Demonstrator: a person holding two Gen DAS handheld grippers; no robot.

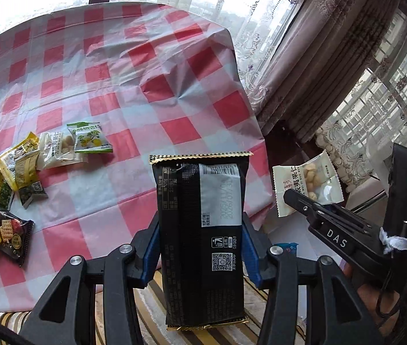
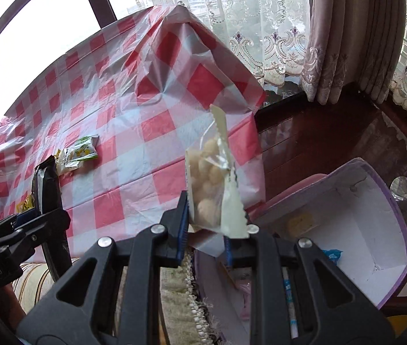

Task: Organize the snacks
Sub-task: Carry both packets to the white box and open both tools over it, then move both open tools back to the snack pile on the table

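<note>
Black packet (image 1: pixel 200 238): upright, back label facing, gold serrated ends, clamped at both side edges. White nut packet (image 2: pixel 212 184): clear window showing pale round nuts, held upright by its lower end. Other snacks (image 1: pixel 16 172) lie clustered on the checked cloth.

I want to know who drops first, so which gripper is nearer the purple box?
Right. The right gripper, holding the nut packet, is beside the purple box; the left gripper, holding the black packet, is farther off, toward the table.
</note>
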